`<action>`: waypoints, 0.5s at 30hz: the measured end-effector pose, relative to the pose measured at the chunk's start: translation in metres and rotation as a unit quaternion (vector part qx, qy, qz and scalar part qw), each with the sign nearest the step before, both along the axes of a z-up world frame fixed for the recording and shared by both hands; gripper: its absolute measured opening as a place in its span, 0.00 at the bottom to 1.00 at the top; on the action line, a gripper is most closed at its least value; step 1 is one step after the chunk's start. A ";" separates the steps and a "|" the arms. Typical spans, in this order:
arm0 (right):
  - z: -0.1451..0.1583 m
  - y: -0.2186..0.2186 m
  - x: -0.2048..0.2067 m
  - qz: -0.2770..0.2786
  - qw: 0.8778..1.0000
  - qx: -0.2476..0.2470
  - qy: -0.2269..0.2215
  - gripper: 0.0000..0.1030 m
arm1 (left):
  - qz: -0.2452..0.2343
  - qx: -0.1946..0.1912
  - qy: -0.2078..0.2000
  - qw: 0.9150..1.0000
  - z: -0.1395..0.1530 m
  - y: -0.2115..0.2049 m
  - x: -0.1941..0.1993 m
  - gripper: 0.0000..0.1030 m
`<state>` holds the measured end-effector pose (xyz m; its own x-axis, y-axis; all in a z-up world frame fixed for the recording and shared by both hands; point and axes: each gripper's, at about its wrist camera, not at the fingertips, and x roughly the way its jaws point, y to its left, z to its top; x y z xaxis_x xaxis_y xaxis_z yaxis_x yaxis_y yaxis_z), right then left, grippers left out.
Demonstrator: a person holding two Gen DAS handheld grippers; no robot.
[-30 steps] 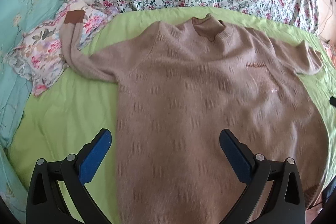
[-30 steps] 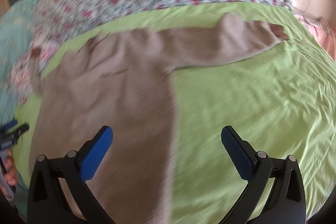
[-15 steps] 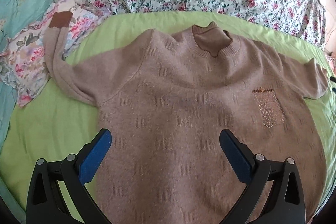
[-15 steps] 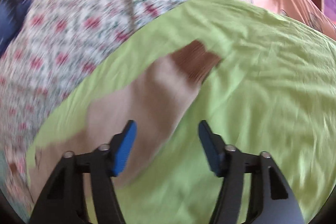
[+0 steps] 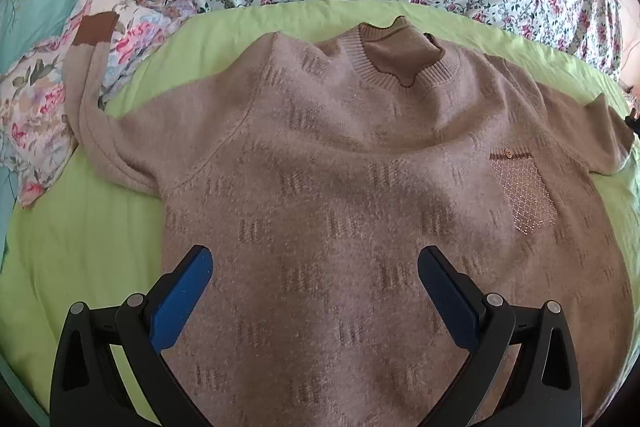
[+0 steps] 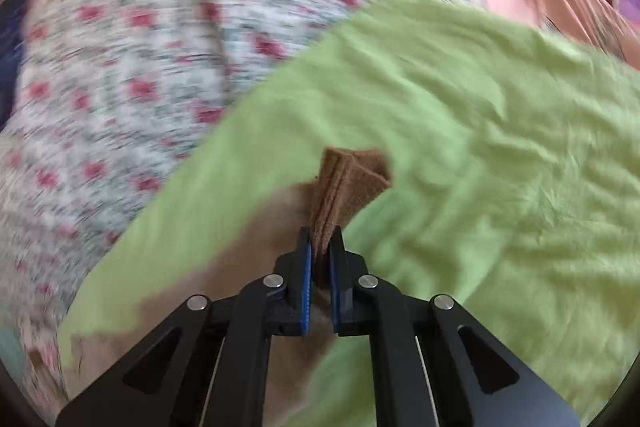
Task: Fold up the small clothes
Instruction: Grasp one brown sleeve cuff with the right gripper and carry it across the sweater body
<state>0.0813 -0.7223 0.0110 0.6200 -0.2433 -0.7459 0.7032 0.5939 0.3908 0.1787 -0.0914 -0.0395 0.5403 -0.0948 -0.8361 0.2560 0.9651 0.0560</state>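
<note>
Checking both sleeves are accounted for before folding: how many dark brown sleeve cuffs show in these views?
2. One cuff lies on the floral fabric in the left wrist view; the other cuff is pinched in the right claw. None seems hidden.

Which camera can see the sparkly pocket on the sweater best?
The left wrist view. It looks down on the whole tan sweater spread on the green sheet, and the sparkly pocket is sharp near its right side. The right wrist view is blurry and shows only the brown cuff pinched in the right gripper, no pocket.
</note>
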 end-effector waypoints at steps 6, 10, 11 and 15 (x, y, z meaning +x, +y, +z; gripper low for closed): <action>0.042 0.116 0.026 0.140 0.990 0.001 -0.032 0.08 | -0.003 -0.018 -0.003 1.000 0.004 0.008 -0.012 1.00; 0.041 0.198 0.046 0.220 0.971 0.063 -0.071 0.08 | -0.005 -0.045 -0.007 0.999 0.009 0.021 -0.019 1.00; 0.040 0.221 0.054 0.241 0.965 0.073 -0.076 0.08 | -0.006 -0.052 -0.007 0.999 0.010 0.025 -0.020 1.00; 0.037 0.314 0.087 0.325 0.933 0.118 -0.095 0.08 | -0.006 -0.075 -0.005 0.997 0.012 0.039 -0.021 1.00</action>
